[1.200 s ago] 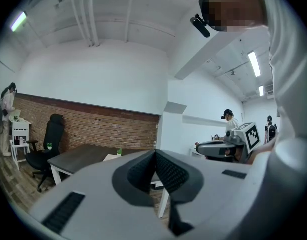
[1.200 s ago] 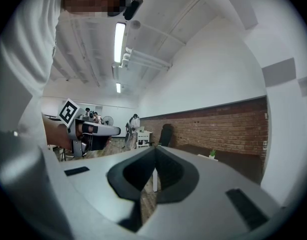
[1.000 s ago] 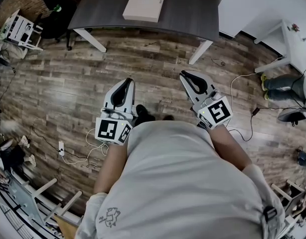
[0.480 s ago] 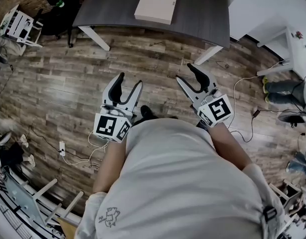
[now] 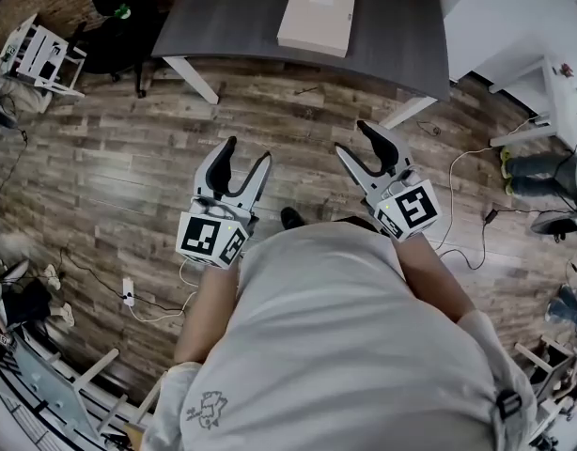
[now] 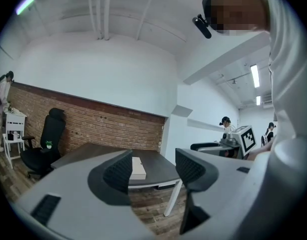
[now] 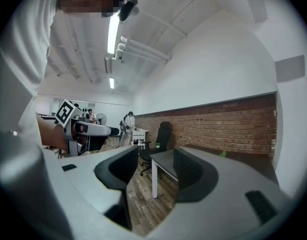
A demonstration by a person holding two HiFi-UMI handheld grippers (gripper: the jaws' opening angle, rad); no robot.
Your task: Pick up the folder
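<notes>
The folder [image 5: 317,17] is a flat pale beige slab lying on the dark grey table [image 5: 241,17] at the top of the head view. In the left gripper view the folder [image 6: 138,168] shows far ahead between the jaws. My left gripper [image 5: 246,153] and right gripper [image 5: 356,144] hang side by side over the wooden floor, well short of the table. Both point level toward the table and stand open. Their jaws have just been opening, and nothing is between them [image 6: 153,166] [image 7: 151,166]. The right gripper view shows a table corner [image 7: 163,159] ahead.
A black office chair [image 5: 110,26] stands left of the table, with a small white cart [image 5: 44,54] beyond it. A white table [image 5: 552,73] and a person's legs [image 5: 538,163] are at the right. Cables [image 5: 458,186] lie on the floor. A brick wall [image 6: 108,126] is behind the table.
Both grippers went from shut to open. The person has stepped toward the table, so table and folder sit lower and nearer in the head view.
</notes>
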